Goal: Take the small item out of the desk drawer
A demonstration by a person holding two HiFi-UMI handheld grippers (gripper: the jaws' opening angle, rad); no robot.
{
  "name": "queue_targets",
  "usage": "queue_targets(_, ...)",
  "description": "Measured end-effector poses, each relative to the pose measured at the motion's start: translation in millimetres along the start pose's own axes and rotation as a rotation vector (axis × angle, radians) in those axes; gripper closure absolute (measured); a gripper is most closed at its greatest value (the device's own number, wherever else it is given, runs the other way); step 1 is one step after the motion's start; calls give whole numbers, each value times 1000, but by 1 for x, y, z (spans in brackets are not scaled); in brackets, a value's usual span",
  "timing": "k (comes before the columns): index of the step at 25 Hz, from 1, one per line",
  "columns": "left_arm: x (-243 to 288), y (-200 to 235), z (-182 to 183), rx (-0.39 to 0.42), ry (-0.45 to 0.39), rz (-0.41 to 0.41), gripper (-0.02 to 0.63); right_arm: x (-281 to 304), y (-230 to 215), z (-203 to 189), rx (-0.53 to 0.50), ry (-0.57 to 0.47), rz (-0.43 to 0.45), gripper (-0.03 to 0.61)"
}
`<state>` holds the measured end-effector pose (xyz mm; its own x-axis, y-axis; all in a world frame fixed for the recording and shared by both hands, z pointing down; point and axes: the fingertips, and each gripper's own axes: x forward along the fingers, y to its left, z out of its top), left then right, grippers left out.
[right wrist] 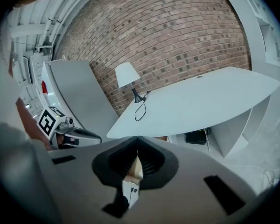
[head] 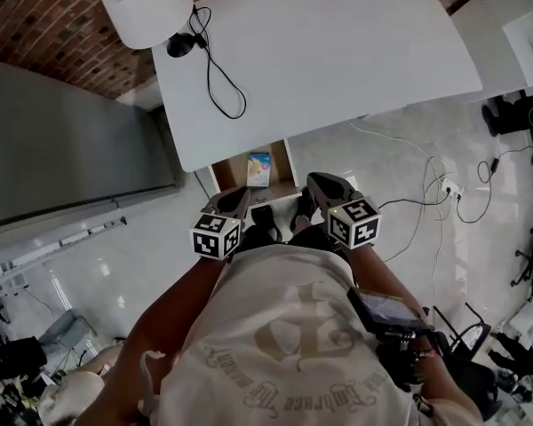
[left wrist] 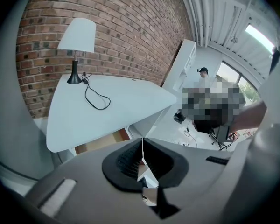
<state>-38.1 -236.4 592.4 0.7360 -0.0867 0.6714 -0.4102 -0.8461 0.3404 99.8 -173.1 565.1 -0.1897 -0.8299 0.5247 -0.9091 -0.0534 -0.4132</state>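
- At the bottom of the head view, a person in a white T-shirt (head: 284, 344) looks down over their own bare forearms, which reach forward toward the middle of the frame.
- The left hand-held gripper (head: 240, 193) sits just left of centre, with a black-and-white marker cube (head: 215, 236) on its body. In the left gripper view, this hand-held gripper (left wrist: 143, 141) has its two dark jaws pressed fully together, tip to tip, with nothing between them.
- The right hand-held gripper (head: 315, 181) sits just right of centre and carries a marker cube of its own. In the right gripper view, this hand-held gripper (right wrist: 137, 139) also has its jaws closed against each other and holds nothing.
- Just beyond the two tips, an open drawer (head: 229, 172) with a wood-coloured inside juts out from under the near edge of the desk.
- The small item (head: 259, 169), a pale packet with blue and yellow print, lies inside the drawer near its middle. Neither hand-held gripper touches it.
- Above the drawer, the white desk (head: 338, 51) fills the upper middle of the head view, and its top is mostly bare.
- At the upper left, a lamp (head: 147, 7) with a white shade stands on the desk corner, and its black cable (head: 220, 78) loops across the desk top.
- A grey panel (head: 62, 149) stands to the left of the desk, over a pale glossy floor (head: 373, 158).
- Farthest back, along the top edge, runs a red brick wall (head: 35, 25).
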Motion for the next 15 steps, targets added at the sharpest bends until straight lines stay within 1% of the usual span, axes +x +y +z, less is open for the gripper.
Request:
queue_targets(5,17,3,-6,-26,27,18,603,10,-9,-4,8,14,21,572)
queue_targets(10,32,2,-22,-76,60,29,602,13,-18,-12,11,52,24,572)
queue_targets(15,49,12,-33,-97,96,70,601,20,-18,-18,7,77,56,572)
